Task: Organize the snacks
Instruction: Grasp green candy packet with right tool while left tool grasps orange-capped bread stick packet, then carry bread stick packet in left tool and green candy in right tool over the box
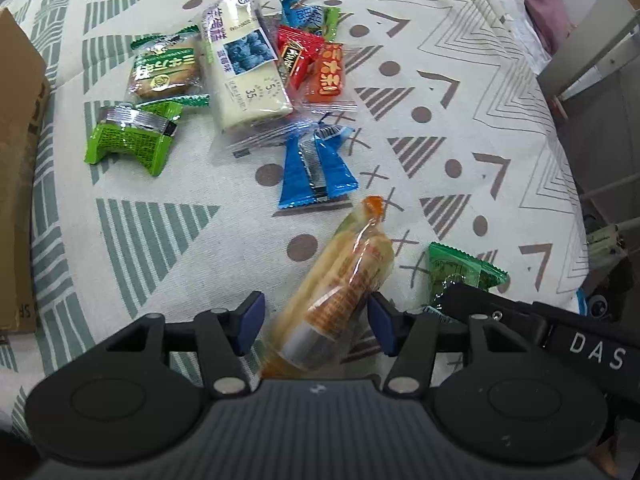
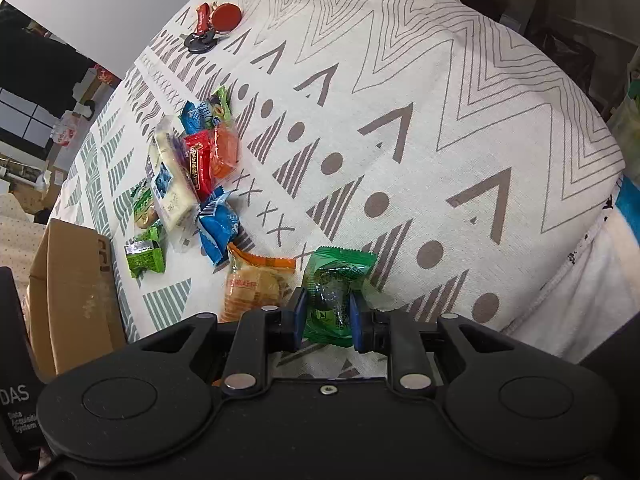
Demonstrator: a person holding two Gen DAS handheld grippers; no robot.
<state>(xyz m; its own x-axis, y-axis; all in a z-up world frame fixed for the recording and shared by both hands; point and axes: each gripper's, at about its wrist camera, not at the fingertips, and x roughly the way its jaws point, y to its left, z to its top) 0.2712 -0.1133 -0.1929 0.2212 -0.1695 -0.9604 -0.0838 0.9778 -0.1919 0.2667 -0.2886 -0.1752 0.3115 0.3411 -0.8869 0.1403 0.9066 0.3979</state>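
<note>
Snacks are lying scattered over the patterned bench (image 2: 460, 128). Nearest, the right gripper (image 2: 329, 312) is pinching a green packet (image 2: 336, 280) across its middle, while the left gripper (image 1: 316, 326) is standing spread around an orange cracker sleeve (image 1: 348, 280), pads not yet pressing. Both wrappers are looking light, crinkly and slippery, the crackers breakable; gripping mid-body seems safest. Farther off, a blue packet (image 1: 316, 168) and a blueberry bar (image 1: 248, 64) are waiting beside the cardboard box (image 2: 72, 292) at the left edge.

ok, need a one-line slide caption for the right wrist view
Right gripper closed on a green snack packet on the patterned cloth, orange cracker pack beside it.
</note>
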